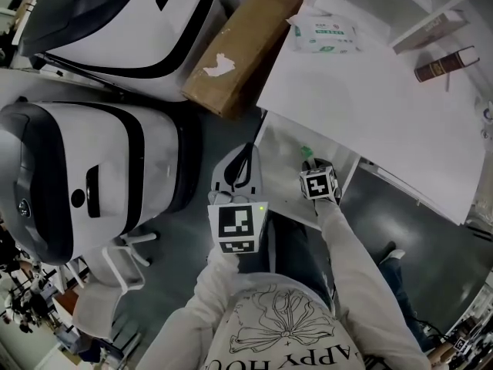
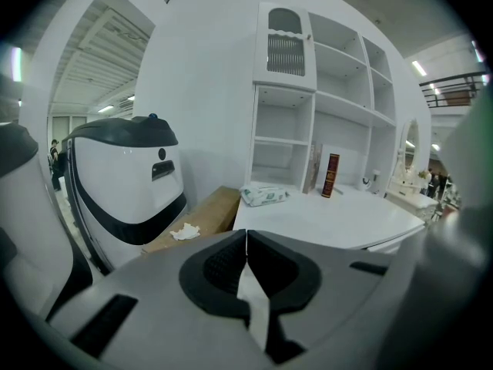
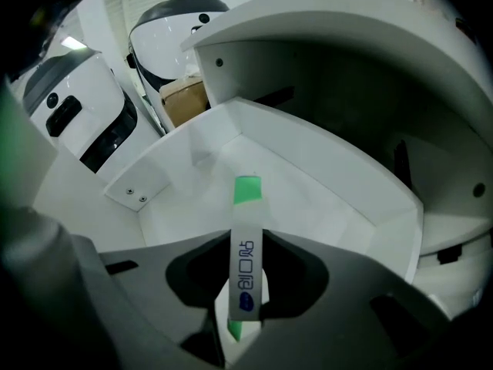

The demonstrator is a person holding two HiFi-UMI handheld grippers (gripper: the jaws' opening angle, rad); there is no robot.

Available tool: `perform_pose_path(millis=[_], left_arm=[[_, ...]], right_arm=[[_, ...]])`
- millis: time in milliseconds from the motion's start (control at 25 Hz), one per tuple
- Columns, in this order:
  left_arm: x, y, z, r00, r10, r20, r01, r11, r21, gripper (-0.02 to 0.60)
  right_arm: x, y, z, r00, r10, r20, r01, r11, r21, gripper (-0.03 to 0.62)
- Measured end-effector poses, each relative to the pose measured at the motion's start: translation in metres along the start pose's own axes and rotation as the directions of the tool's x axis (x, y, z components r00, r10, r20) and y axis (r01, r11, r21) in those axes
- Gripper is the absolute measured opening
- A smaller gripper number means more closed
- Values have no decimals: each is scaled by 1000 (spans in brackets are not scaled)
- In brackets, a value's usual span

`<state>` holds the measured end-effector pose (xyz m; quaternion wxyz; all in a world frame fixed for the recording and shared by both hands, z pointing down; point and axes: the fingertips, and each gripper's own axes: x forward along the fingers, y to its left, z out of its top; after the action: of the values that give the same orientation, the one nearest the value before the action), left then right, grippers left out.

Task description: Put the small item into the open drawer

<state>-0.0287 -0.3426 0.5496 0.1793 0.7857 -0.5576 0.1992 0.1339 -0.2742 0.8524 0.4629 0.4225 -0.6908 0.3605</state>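
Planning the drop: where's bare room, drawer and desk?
The drawer floor is bare wall to wall below the strip in the right gripper. The desk top is free from wipes pack and book to its front edge; crowded only at back.

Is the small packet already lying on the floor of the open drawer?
No, the small packet is clamped between the jaws of the right gripper, which holds it over the open drawer.
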Motion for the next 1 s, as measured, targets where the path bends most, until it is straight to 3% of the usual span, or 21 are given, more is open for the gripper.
perform_pose_path(millis=[200, 320, 640, 800, 1000], left_arm=[[-1, 0, -3, 1000, -5, -4, 5, 1000, 5, 8], [-2, -1, -1, 1000, -8, 1, 8, 1000, 4, 8], [-10, -7, 20, 999, -21, 40, 21, 1000, 11, 8], [-16, -15, 40, 997, -34, 73, 33, 999, 15, 8], [-23, -27, 69, 990, -62, 125, 57, 998, 37, 8]], right_arm=[[3, 3, -1, 1000, 0, -6, 0, 1000, -30, 99], [-1, 4, 0, 1000, 6, 4, -6, 1000, -26, 138], [-58, 2, 35, 985, -18, 171, 19, 1000, -3, 147], [-117, 5, 67, 945, -46, 325, 43, 999, 16, 115], [-200, -1, 111, 847, -111, 519, 83, 994, 77, 72]])
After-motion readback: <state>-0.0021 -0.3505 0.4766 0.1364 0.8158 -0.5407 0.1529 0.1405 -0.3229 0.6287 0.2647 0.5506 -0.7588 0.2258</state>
